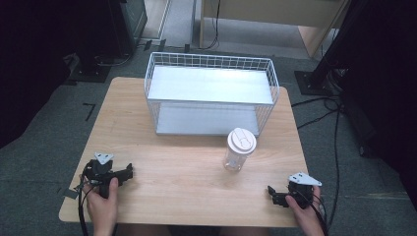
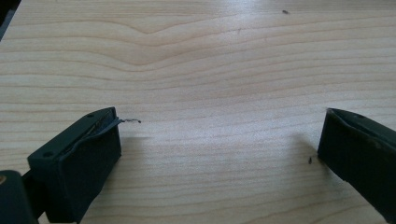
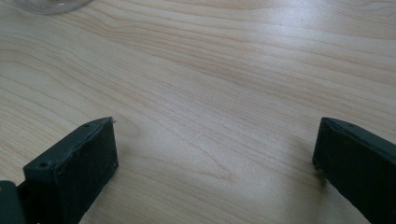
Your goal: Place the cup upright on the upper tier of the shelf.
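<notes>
- Left gripper (image 2: 219, 140) had its jaws spread wide with just bare wood between them, nothing held. It sat low on the table (image 1: 187, 167) near the front left corner, in the person's left hand (image 1: 104, 204).
- Right gripper (image 3: 215, 144) was the same deal: jaws wide apart, nothing between them but wood grain. It was parked near the front right corner, in the right hand (image 1: 304, 209).
- Both had those grey plates on top, and cables ran off the front edge.
- Between the two, a bit right of centre, a clear cup (image 1: 239, 149) with a white lid stood upright, well apart from both grippers. Its base edge peeked into the top left of the right gripper view.
- Just behind the cup was a white wire rack (image 1: 211, 93) with two flat shelves. Couldn't see anything on either.
- Dark floor, cables and stand bases around the table.
</notes>
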